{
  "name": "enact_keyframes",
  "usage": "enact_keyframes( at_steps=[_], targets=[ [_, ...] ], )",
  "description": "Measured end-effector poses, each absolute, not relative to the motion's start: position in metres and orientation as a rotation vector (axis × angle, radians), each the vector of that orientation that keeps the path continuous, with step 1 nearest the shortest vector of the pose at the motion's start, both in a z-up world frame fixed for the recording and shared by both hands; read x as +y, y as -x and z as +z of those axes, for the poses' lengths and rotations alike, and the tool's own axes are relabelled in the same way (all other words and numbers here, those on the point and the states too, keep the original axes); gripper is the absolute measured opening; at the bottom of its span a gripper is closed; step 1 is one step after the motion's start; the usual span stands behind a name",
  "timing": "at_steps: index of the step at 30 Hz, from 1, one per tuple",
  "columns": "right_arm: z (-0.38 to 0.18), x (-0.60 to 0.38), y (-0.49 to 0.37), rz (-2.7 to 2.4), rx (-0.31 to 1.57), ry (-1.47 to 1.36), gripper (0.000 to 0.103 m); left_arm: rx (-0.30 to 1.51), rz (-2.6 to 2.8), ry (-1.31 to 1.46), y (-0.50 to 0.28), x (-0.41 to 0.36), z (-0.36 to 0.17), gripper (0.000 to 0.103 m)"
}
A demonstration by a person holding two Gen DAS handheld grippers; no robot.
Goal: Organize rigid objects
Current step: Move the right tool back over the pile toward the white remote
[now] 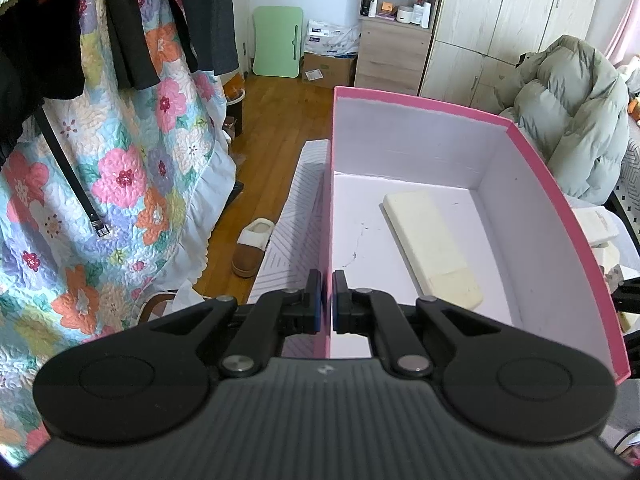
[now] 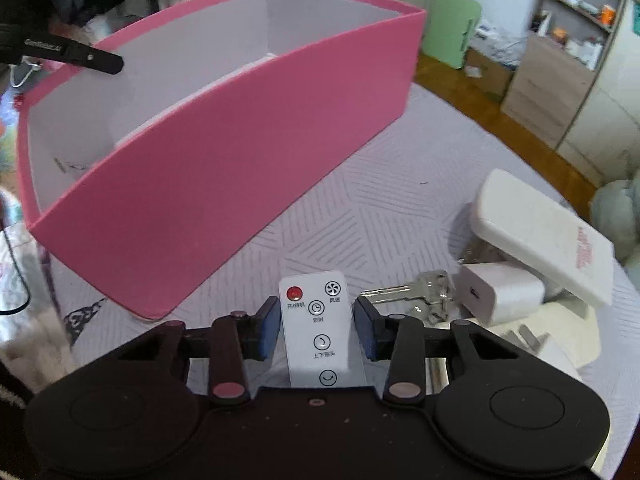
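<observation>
Jaws of the left gripper (image 1: 327,300) pinch the pink box's (image 1: 540,184) wall. Right gripper (image 2: 316,322) jaws stand spread either side of the white remote (image 2: 318,328), which lies on the bed (image 2: 360,208) beside the box, with small gaps showing.

I count one pink box (image 2: 224,168), one remote (image 2: 316,328), two chargers (image 2: 500,296), one key (image 2: 404,294), one white block (image 1: 432,240).

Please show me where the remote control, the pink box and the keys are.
remote control (image 2: 316,320): right wrist view, on its button face.
pink box (image 2: 224,184): right wrist view, on its outer side wall.
keys (image 2: 424,294): right wrist view, on the metal blades.
</observation>
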State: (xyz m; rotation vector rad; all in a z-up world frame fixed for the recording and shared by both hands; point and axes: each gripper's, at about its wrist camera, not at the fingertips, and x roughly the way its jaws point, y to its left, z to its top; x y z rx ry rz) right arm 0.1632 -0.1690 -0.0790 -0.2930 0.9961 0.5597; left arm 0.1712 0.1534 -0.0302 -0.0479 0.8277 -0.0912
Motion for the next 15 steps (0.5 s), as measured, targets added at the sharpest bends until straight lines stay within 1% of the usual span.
enact_keyframes(
  at_steps=[5,11,12,13,15],
  targets=[
    [-0.062,-0.178,-0.147,0.511,0.918,0.203,0.045,0.825,-0.09,0.044,-0.168,0.153,-0.03,0.004],
    [-0.038,-0.178,-0.132,0.456,0.815,0.202,0.044,0.821,-0.091,0.042,-0.167,0.154,-0.03,0.004],
    [-0.034,-0.183,-0.129,0.455,0.804,0.212,0.022,0.821,-0.093,0.041,-0.167,0.154,-0.03,0.004],
    [-0.031,-0.183,-0.128,0.452,0.797,0.221,0.009,0.821,-0.092,0.042,-0.167,0.154,-0.03,0.004],
    [-0.028,-0.181,-0.131,0.462,0.795,0.208,0.006,0.82,-0.09,0.04,-0.166,0.154,-0.03,0.004]
  ],
)
